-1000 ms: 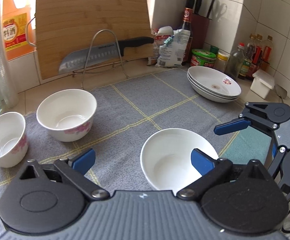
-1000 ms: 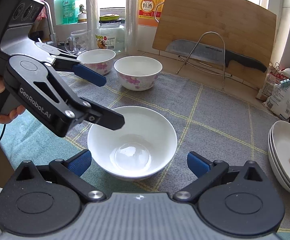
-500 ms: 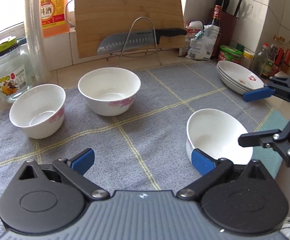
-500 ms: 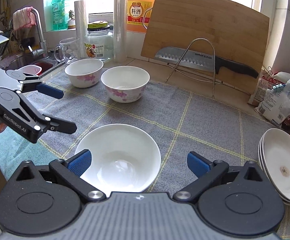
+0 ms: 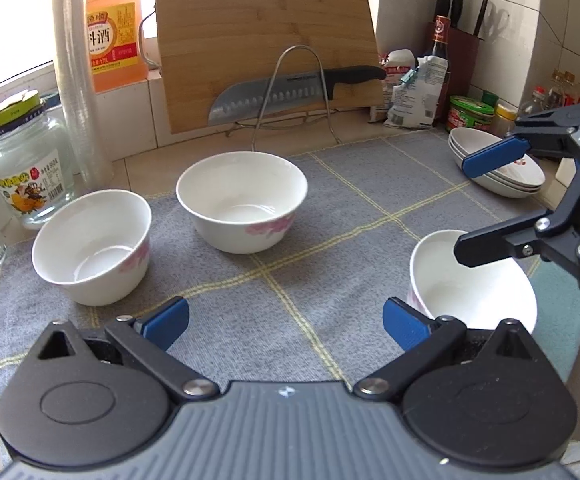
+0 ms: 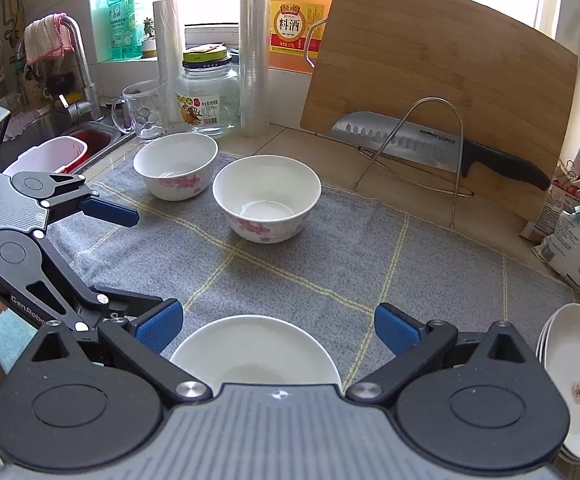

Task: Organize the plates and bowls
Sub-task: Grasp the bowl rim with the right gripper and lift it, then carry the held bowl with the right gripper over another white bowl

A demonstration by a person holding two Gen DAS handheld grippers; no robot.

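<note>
Both jaws wide, nothing held — near bowl [image 6: 256,350] sits between the right gripper [image 6: 276,330] fingers.
Left gripper [image 5: 286,320] hovers over the mat [image 5: 369,184]; two bowls [image 5: 242,200] and plates [image 5: 497,168] lie beyond — close off-centre and the rim may slip or skid.

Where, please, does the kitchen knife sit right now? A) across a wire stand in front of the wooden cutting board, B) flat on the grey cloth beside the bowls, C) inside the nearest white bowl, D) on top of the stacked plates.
A: the kitchen knife lies across the wire stand, right in front of the leaning wooden cutting board.
</note>
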